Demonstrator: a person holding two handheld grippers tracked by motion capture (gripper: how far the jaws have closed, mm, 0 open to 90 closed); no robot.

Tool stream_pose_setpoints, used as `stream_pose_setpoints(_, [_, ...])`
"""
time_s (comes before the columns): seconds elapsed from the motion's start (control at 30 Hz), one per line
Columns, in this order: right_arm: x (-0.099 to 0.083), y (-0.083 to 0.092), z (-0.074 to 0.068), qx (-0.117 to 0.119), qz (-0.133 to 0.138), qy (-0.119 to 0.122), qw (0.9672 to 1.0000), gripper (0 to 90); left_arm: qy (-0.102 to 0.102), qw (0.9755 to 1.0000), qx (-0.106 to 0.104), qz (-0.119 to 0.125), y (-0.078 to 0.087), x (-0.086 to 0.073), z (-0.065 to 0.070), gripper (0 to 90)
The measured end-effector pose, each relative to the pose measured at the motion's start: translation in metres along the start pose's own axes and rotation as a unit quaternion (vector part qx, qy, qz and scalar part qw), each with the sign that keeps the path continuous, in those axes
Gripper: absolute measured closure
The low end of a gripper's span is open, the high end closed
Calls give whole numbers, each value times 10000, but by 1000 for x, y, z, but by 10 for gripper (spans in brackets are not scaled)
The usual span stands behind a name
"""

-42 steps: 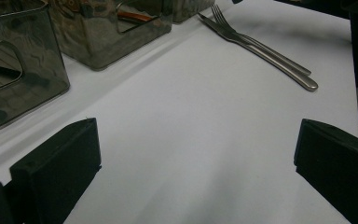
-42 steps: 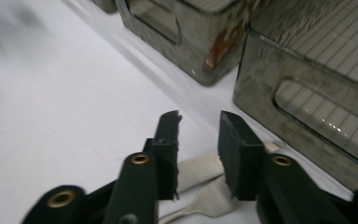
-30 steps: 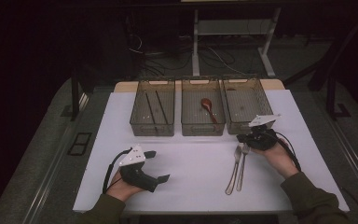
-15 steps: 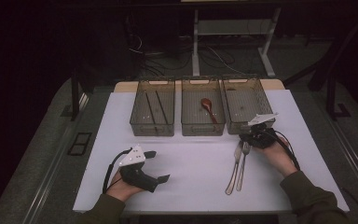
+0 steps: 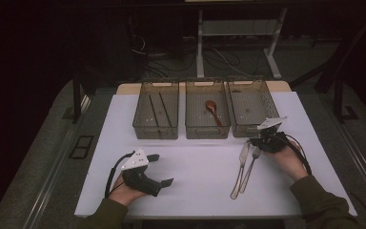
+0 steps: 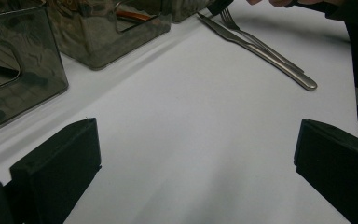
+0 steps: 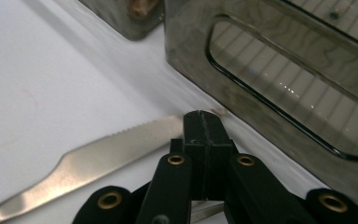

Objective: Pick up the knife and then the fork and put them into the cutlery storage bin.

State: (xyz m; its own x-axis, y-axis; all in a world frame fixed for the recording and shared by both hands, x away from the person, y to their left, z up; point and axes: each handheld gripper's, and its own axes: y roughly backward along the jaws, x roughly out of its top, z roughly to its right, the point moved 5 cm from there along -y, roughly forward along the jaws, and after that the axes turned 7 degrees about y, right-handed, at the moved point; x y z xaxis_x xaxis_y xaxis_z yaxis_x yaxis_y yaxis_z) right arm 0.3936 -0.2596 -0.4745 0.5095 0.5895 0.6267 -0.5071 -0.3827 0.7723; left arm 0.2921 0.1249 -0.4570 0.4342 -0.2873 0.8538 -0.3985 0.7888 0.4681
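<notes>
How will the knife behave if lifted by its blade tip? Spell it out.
Probably stiff: the knife looks like solid metal. Likely slippery, since its blade is smooth and shiny. Held at the tip, the long handle may well droop.

The left gripper (image 6: 193,154) is standing with its two black jaws wide apart, and nothing is lying between them except the bare white table (image 6: 182,140). Far ahead of the jaws, toward the right one, a knife (image 6: 256,49) and a fork (image 6: 247,32) are lying side by side on the table, almost touching, with their handles pointing toward the right jaw. At their far ends the tip of the other gripper (image 6: 219,5) and part of a hand (image 6: 279,2) are showing. Ahead of the left jaw, smoky clear bins (image 6: 23,74) are standing in a row, and something reddish (image 6: 133,15) is lying inside the second one.
</notes>
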Motion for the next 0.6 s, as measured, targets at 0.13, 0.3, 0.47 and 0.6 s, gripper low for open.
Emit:
stream_pose_setpoints(0.13, [-5,4,2,-10,-70,-30,10000,890,-5,10000,-2,2,0,0,0,0])
stream_pose_setpoints(0.3, [-13,9,4,-17,-140,-82,9999,890,2,10000,0,2,0,0,0,0])
stream_pose_setpoints(0.47, [-21,14,6,21,-189,-142,9997,890,6,10000,-1,1,0,0,0,0])
stream_pose_setpoints(0.6, [-31,20,7,21,-251,-164,9995,890,1,10000,-1,2,0,0,0,0])
